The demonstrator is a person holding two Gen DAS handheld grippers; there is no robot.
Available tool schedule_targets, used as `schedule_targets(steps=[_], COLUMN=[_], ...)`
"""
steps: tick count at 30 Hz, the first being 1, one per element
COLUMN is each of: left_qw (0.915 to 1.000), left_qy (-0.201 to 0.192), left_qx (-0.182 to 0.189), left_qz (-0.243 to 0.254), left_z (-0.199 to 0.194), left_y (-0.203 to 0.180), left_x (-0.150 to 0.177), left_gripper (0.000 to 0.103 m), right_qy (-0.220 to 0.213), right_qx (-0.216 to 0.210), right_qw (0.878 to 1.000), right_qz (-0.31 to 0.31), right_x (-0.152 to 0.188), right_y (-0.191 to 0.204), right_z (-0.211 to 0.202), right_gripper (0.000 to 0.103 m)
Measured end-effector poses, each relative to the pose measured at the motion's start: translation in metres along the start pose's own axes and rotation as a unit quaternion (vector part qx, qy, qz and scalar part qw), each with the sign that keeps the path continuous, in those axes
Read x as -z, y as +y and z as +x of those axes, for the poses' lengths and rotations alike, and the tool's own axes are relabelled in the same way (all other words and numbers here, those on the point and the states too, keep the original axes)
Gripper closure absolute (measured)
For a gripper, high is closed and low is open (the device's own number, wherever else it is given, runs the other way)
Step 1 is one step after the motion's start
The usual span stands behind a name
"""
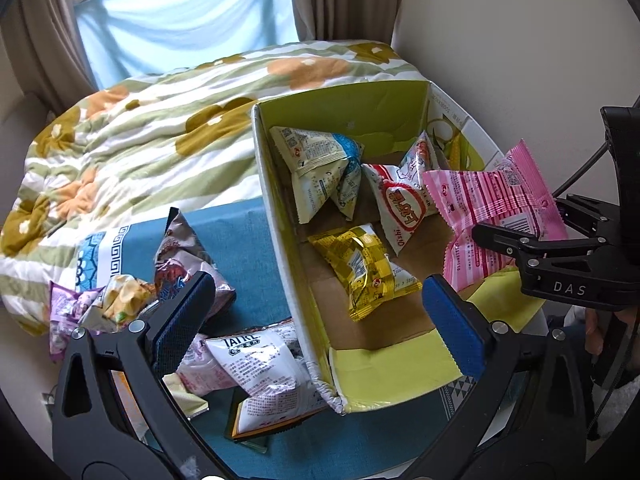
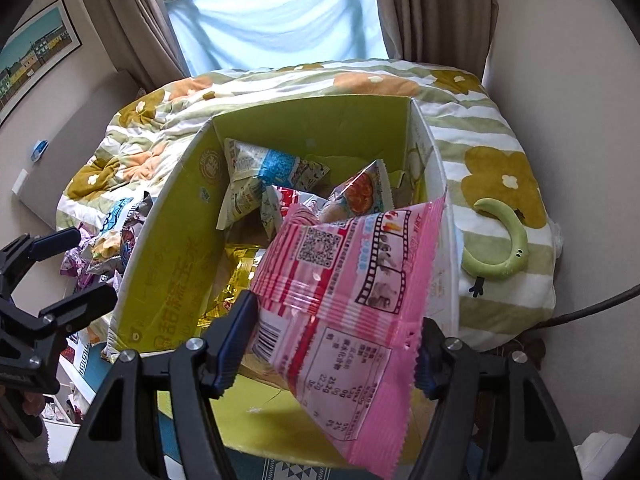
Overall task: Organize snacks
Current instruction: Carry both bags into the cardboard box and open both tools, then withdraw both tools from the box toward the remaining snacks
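An open cardboard box with yellow-green inner walls (image 1: 340, 108) (image 2: 168, 240) stands on a blue cloth. Inside lie a yellow packet (image 1: 364, 268), a white-and-red packet (image 1: 400, 204) and a white-and-blue packet (image 1: 320, 160). My right gripper (image 2: 336, 344) is shut on a pink snack packet (image 2: 352, 280) and holds it over the box's near right side; the packet also shows in the left wrist view (image 1: 496, 208). My left gripper (image 1: 316, 316) is open and empty, above the box's left wall. Loose packets (image 1: 256, 364) (image 1: 184, 260) lie on the cloth left of the box.
A flowered quilt (image 1: 140, 140) covers the bed behind the box. A green curved toy (image 2: 500, 240) lies on the quilt at the right. A book and sticky notes (image 1: 192, 400) lie on the blue cloth (image 1: 248, 232). A wall is close on the right.
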State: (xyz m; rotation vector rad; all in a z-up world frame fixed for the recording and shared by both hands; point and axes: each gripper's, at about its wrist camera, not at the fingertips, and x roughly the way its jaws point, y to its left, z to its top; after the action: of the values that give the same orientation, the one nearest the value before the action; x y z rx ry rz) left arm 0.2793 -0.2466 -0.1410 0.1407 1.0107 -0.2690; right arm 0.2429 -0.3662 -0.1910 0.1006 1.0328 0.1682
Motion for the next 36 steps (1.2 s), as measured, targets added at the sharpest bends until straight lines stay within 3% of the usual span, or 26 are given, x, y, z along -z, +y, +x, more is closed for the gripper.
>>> schedule_targets(steps=[3,4,5,6,14,27,36], left_qw=[1.0,1.0,1.0,1.0,0.9999,0.9967,0.9909], left_qy=[0.002,0.003,0.003,0.004,-0.003,-0.077,-0.12], left_qx=[-0.002,-0.002,-0.001,-0.001,0.003,-0.019,-0.039], left_qz=[-0.005,-0.007,-0.008,-0.009,-0.01,-0.016,-0.046], left_z=[0.003,0.003,0.003,0.003,-0.006,-0.073,-0.127], left_y=[0.003,0.004,0.005,0.005,0.003,-0.002,0.042], left_x=[0.002,0.003,0.005,0.006,0.02,0.009,0.028], left_gripper=[0.001,0.001,0.001,0.001,0.001,0.001,0.001], right_qy=[0.009,0.011,0.008,0.002,-0.02,-0.075,-0.109], right_qx=[-0.002,-0.002,0.001,0.004,0.014,0.017,0.022], right_qw=[1.0,1.0,1.0,1.0,1.0,0.997,0.994], right_qz=[-0.011,-0.013,-0.014,-0.016,-0.008,-0.009,-0.004], right_x=[-0.002,-0.002,-0.002,-0.001,0.02,0.018,0.01], right_y=[0.006,0.007,0.008,0.009,0.005,0.013,0.029], right_z=[0.009,0.01,0.009,0.006,-0.02,-0.069,-0.101], right_gripper=[0.037,0.028,0.007,0.0,0.0,0.0,0.0])
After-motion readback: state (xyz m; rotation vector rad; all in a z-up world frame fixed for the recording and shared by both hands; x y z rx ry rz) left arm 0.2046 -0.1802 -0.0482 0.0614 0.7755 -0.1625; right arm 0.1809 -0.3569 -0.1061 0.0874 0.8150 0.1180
